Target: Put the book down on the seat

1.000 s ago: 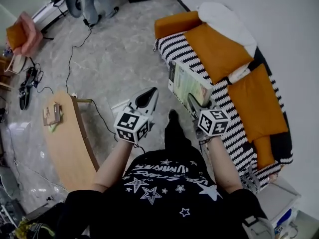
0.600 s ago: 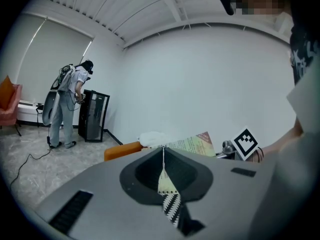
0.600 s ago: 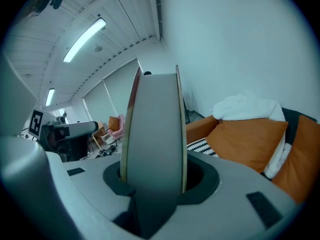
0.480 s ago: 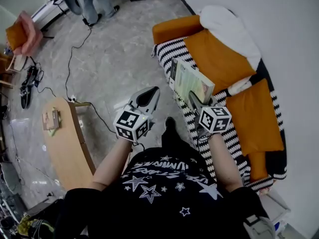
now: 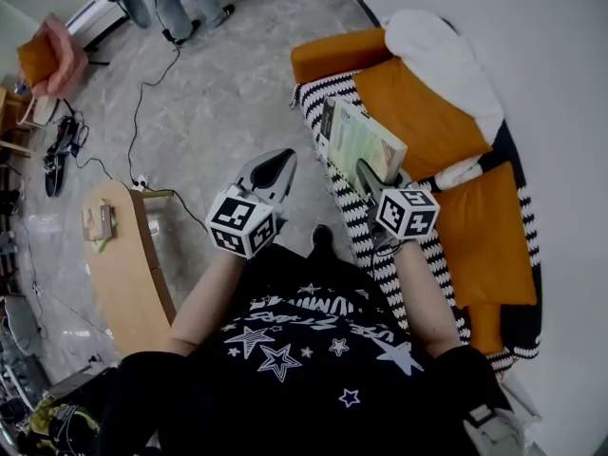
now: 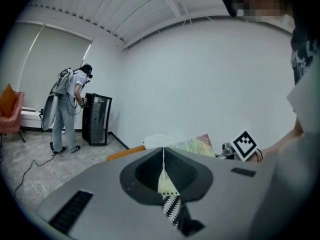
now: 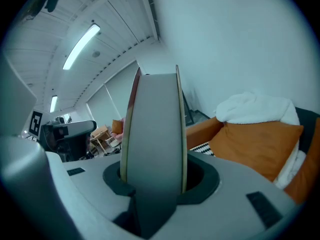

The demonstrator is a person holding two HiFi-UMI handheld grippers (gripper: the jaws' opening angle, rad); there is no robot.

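Note:
A thin book (image 5: 363,143) with a pale green cover is held upright over the front edge of the black-and-white striped sofa seat (image 5: 334,98). My right gripper (image 5: 372,180) is shut on its lower edge. In the right gripper view the book's grey edge (image 7: 152,119) fills the gap between the jaws. My left gripper (image 5: 269,171) hangs over the floor to the left of the book, shut with nothing in it. In the left gripper view its jaws meet in a seam, and the book (image 6: 192,145) shows beyond them.
Orange cushions (image 5: 418,112) and a white blanket (image 5: 442,60) lie along the sofa's back. A curved wooden table (image 5: 123,264) stands at my left, with cables (image 5: 142,93) on the floor. A person (image 6: 67,106) stands by a black cabinet (image 6: 95,119) at the far end.
The right gripper and the book have drifted a little farther over the striped seat. The left gripper has shifted slightly and stays shut.

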